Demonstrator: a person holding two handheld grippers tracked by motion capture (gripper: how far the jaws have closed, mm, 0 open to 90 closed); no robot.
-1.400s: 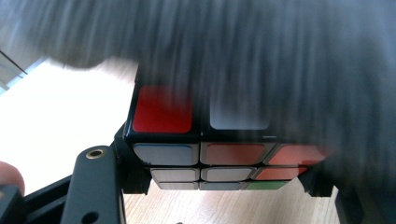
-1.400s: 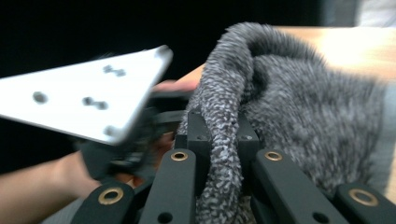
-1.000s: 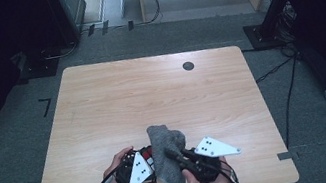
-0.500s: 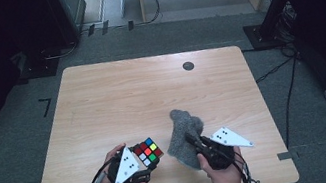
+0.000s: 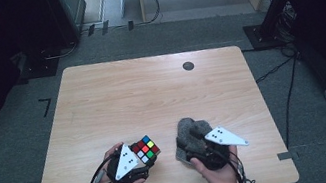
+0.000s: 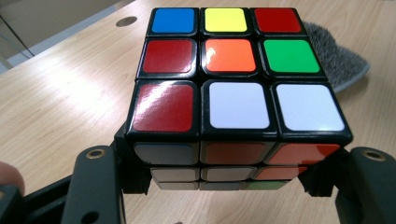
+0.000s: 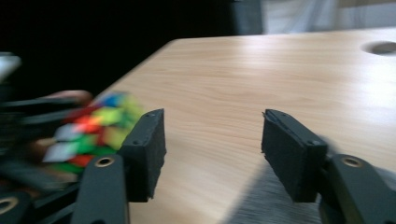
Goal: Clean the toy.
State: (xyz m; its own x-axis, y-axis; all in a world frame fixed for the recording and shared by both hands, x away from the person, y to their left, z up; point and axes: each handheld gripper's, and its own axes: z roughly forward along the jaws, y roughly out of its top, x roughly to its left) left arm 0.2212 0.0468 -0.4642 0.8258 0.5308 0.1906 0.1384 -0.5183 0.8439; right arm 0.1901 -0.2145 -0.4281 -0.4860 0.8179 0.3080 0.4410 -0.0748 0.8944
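A scrambled Rubik's cube [image 5: 145, 150] sits at the table's near edge, and my left gripper [image 5: 135, 163] is shut on it. In the left gripper view the cube [image 6: 233, 88] has both jaws pressed against its lower sides. To its right a grey cloth [image 5: 190, 135] lies crumpled on the table, with my right gripper [image 5: 192, 148] at its near end. That gripper's jaws have just been opening. In the right gripper view my right gripper [image 7: 212, 154] stands open with nothing between its pads, the cloth [image 7: 261, 205] below it and the blurred cube [image 7: 93, 130] at left.
The wooden table [image 5: 150, 88] has a small black round hole [image 5: 188, 65] near its far edge. The grey cloth [image 6: 336, 56] lies just beyond the cube in the left gripper view. Dark floor, cables and equipment stands surround the table.
The right gripper drew away from the cube to the right with the cloth, then opened and let it go. The cloth now lies on the table. The left gripper still holds the cube.
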